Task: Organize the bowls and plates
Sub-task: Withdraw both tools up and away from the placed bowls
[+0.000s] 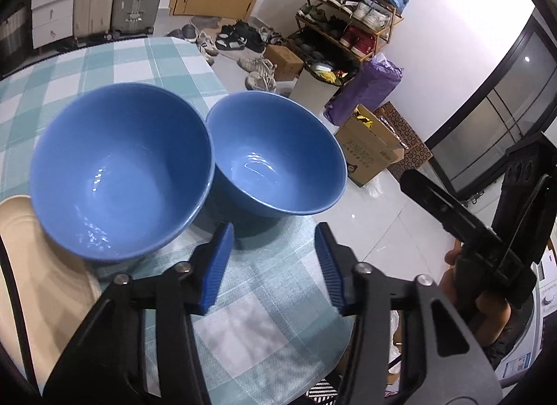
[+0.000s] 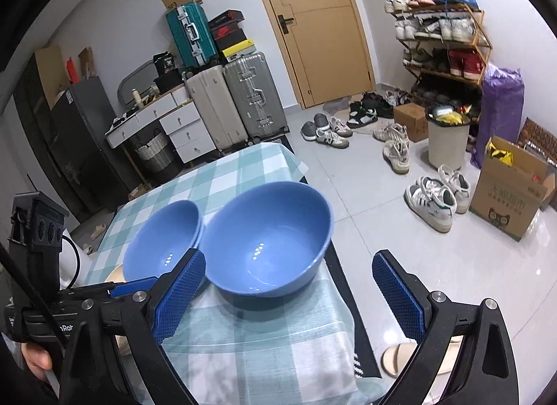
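On the desk, place of bowls: two blue bowls upright side by side on the checked cloth of the desk [image 1: 264, 328], rims touching or nearly so; cannot tell which
Near-edge bowl [image 2: 268, 241]: right-hand one of the pair, by the desk's edge toward the open floor, empty, mouth up
Far bowl [image 2: 162, 241]: left-hand one, partly over a cream plate [image 1: 31, 265] by the look of the left wrist view; rim seems doubled in the right wrist view, perhaps two nested, not certain
Left claw [image 1: 273, 262]: jaws apart, nothing between the pads, only cloth below; aimed at the gap just short of the two bowls
Right claw [image 2: 289, 297]: jaws wide apart, empty, near-edge bowl straight ahead and centred between the fingers, not touched
Direction from claws: both bowls ahead and slightly below, neither reached
Nearer hand: right claw lines up with the near-edge bowl, left claw sits closer to the far bowl
Long axis: none, round bowls; grip likely by pinching a rim wall
Likely step: approach before lifting one bowl to stack into the other
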The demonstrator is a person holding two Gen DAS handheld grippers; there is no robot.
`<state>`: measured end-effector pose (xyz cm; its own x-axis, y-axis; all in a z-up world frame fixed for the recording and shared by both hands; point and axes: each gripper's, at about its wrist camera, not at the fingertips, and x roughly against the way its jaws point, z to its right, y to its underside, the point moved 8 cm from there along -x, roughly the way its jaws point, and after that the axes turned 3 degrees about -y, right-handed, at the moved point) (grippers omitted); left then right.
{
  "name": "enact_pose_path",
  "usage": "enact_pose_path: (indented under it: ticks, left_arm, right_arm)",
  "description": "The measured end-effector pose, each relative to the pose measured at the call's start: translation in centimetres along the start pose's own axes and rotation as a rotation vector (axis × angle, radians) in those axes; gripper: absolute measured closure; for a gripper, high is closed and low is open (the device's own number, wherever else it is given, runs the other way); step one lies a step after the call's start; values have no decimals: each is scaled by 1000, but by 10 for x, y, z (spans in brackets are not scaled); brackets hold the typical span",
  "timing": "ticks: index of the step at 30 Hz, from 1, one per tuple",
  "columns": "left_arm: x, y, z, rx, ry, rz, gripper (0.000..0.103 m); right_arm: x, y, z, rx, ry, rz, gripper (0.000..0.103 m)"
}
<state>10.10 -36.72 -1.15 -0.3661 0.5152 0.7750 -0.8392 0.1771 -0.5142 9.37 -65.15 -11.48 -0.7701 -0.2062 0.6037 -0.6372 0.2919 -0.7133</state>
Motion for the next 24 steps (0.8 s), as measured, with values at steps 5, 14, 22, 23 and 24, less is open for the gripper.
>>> enact_pose_path:
  ticks: [5, 14, 22, 23, 24]
  left_arm:
    - [-22, -3, 5, 10, -15, -32, 61]
    - [-44, -20, 4, 14, -62, -31, 61]
    - [-57, -28, -9, 25, -76, -41, 61]
    - [-59, -29, -10, 23, -78, -42, 61]
    - [-60, -30, -11, 24, -80, -44, 61]
  right_arm:
    - [-22, 1, 12, -14, 1, -36, 22]
    - [-73, 2, 29, -57, -7, -117, 44]
    - [-103, -7, 32, -54, 10, -135, 60]
    - [-106, -8, 31, -48, 17, -133, 60]
    - [-109, -9, 30, -42, 20, -133, 62]
